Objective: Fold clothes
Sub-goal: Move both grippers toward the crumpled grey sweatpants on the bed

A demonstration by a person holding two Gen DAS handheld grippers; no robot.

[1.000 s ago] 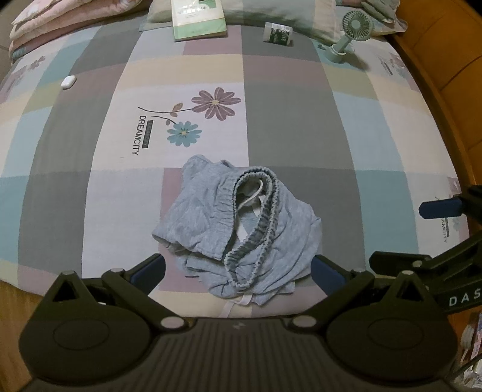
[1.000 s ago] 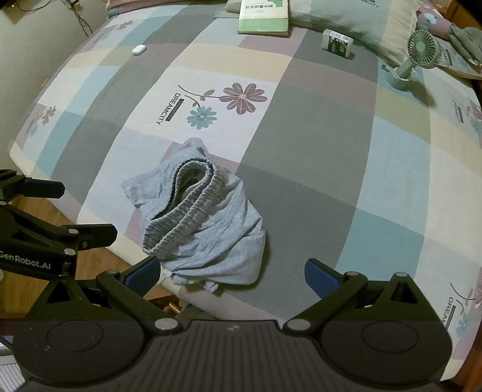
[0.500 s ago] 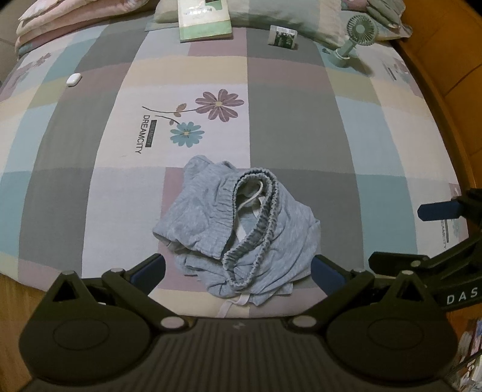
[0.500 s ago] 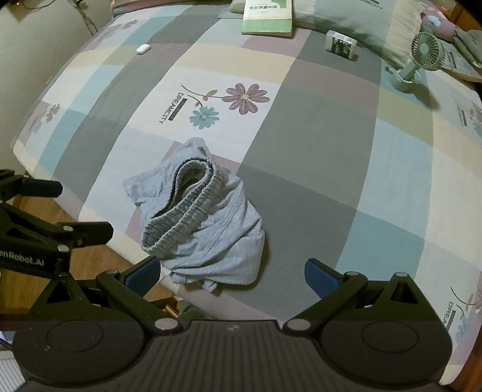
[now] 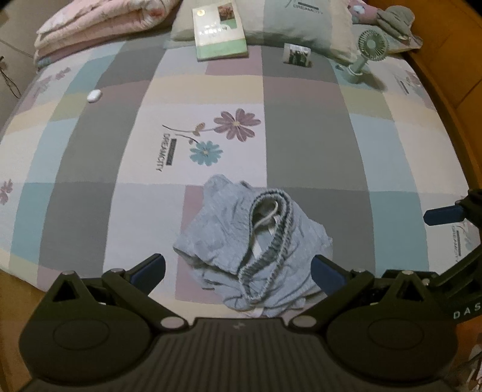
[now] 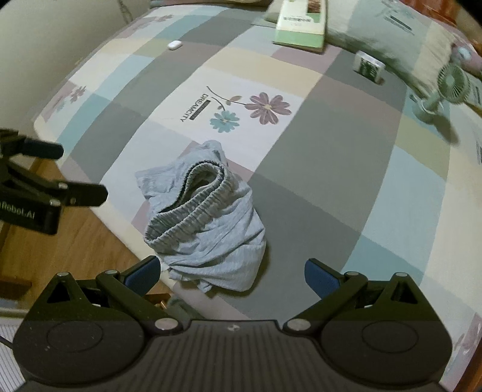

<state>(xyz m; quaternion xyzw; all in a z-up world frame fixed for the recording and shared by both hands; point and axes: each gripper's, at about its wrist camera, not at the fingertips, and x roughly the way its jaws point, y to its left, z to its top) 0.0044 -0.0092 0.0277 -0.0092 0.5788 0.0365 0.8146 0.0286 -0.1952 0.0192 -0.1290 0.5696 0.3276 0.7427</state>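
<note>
Both grippers, left gripper and right gripper, gape wide, empty, above crumpled grey shorts near the bed's front edge.

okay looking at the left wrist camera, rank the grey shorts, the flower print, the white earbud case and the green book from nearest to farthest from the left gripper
1. Grey shorts: crumpled between the open fingers of the left gripper.
2. Flower print: mid-bed, just beyond the shorts.
3. White earbud case: far left of the bed.
4. Green book: at the head, against the pillow.
</note>
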